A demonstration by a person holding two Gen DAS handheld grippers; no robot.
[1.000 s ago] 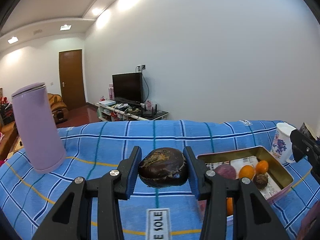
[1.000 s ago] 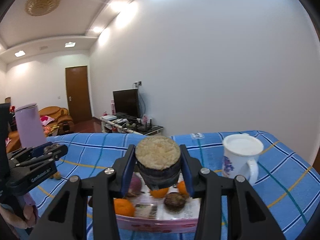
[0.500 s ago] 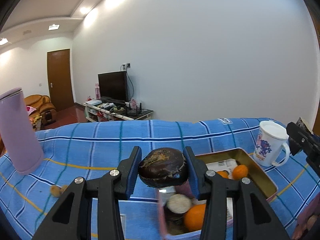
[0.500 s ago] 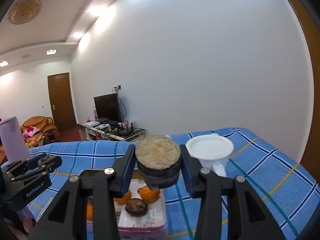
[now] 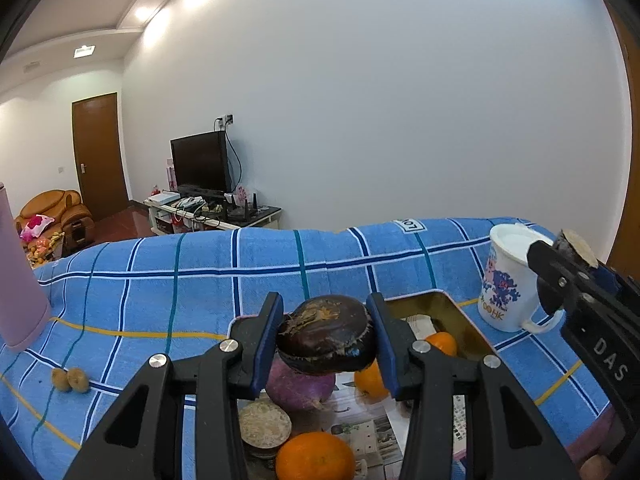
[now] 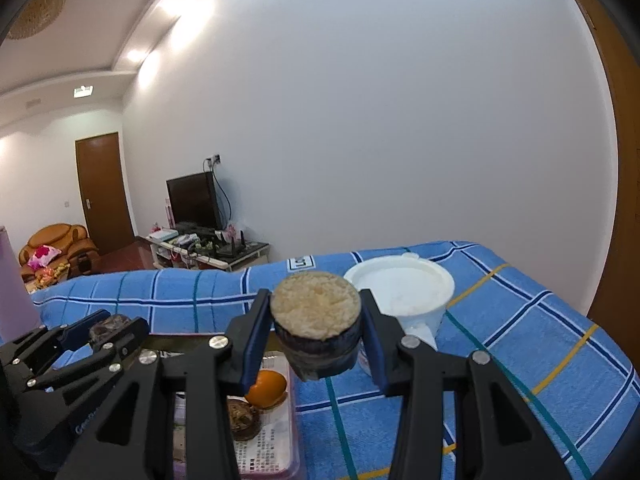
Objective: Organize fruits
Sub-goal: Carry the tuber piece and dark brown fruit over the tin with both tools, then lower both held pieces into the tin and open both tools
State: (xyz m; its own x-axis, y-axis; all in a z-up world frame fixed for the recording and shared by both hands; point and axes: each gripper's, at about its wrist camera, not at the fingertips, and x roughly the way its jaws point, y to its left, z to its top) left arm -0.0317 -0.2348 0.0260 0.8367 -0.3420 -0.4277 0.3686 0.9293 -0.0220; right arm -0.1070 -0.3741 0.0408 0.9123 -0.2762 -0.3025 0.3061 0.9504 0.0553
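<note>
Between the blue pads of the left claw (image 5: pixel 326 346) sits a dark, glossy purple-brown fruit (image 5: pixel 326 340), pinched from both sides and held above the tin tray (image 5: pixel 472 330). Directly beneath it in the tray lie a large orange (image 5: pixel 314 458), a cut dark piece with a pale round face (image 5: pixel 264 426), and a purple round fruit (image 5: pixel 300 386); further back in the tray are two smaller oranges (image 5: pixel 442 342), all on printed paper lining the bottom. The right claw (image 6: pixel 316 334) is closed on a short dark cylinder with a pale, grainy cut top (image 6: pixel 316 312), held above the blue cloth just beside the tray's right edge. From the right wrist view, a small orange (image 6: pixel 268 388) and a brown wrinkled fruit (image 6: pixel 242 418) show in the tray below and to the left of that claw. Just behind the right claw stands a white mug with a blue flower print (image 5: pixel 508 280), upright on the blue checked cloth (image 5: pixel 200 280) covering the tabletop. Off to the left on the cloth, well apart from the tray, two small brown fruits (image 5: pixel 70 379) lie touching each other, and a tall lilac cup (image 5: pixel 16 280) stands near the left edge. Beyond the tabletop, against the white wall, a television (image 5: pixel 200 164) sits on a low stand, with a brown door (image 5: pixel 98 156) and an orange armchair (image 5: pixel 56 210) further left.
</note>
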